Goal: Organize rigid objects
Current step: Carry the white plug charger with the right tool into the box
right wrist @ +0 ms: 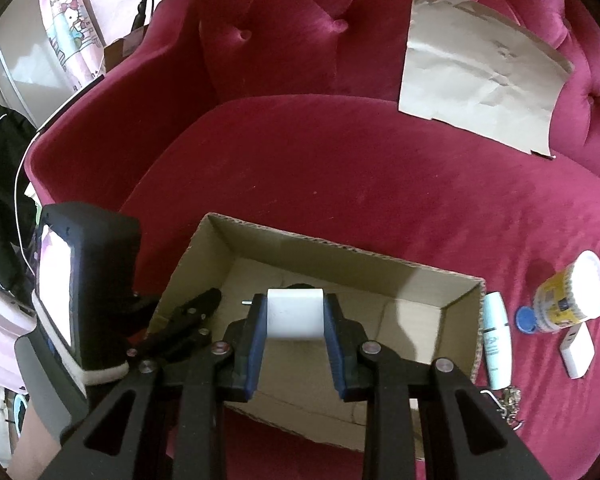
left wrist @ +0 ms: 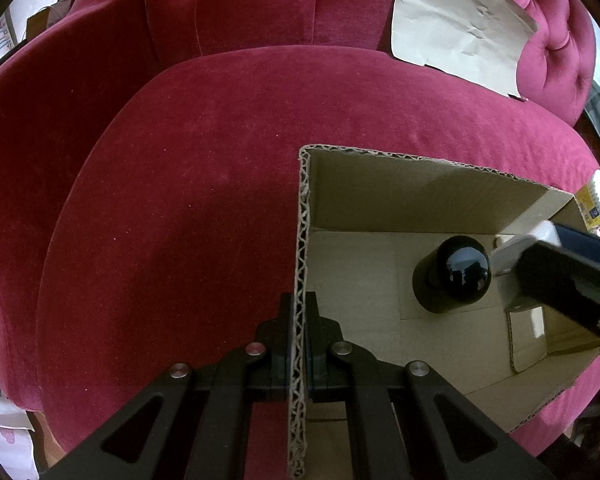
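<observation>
- Your left gripper [left wrist: 299, 344] has its fingers pressed onto the left wall of the cardboard box [left wrist: 303, 216], one finger inside and one outside.
- One item rests on the box floor: a black bulb-shaped object [left wrist: 452, 276] with a glossy round end, lying on its side.
- Your right gripper [right wrist: 296, 316] pinches a white block [right wrist: 296, 314] between its blue-lined fingers, held above the box's open top.
- The box sits on the seat of a crimson velvet sofa [right wrist: 340, 184].
- Just right of the box on the cushion you have four loose items: one pale blue tube [right wrist: 497, 340] beside the wall, one blue cap [right wrist: 526, 319], one yellow-labelled tub [right wrist: 572, 294], one white rectangular piece [right wrist: 577, 351].
- A metal chain [right wrist: 510, 400] lies below the tube.
- One creased sheet of brown paper [right wrist: 480, 76] leans against the backrest, well apart.
</observation>
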A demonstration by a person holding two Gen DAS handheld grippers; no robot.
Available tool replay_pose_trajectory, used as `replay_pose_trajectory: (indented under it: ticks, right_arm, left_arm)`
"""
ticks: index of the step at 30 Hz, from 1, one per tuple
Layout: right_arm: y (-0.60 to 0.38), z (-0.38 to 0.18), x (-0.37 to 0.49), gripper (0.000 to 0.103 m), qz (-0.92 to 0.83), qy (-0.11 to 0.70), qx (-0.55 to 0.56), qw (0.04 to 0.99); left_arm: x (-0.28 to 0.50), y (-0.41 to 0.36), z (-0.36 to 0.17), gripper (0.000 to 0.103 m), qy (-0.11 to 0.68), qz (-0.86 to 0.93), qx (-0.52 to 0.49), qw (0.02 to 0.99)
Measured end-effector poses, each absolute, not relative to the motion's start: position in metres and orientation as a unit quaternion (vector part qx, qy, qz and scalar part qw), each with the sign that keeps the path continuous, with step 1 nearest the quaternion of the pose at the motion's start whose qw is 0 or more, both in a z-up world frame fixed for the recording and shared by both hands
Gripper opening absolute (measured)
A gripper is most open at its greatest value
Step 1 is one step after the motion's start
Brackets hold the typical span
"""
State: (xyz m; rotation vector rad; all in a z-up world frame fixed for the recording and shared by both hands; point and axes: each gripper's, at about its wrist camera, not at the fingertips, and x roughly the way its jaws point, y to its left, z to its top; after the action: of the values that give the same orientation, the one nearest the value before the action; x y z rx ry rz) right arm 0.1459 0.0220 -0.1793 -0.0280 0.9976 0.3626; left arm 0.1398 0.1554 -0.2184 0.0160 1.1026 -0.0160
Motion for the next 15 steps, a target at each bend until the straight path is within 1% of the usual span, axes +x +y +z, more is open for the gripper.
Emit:
replay_pose_trajectory:
  ticks: [15]
  right_arm:
    - [0.038,-0.192,0.151,0.029,0.181,0.484,-0.01,0.856]
  left_arm:
    - [0.141,0.16,-0.218,0.004,0.524,-0.008,0.008,0.852]
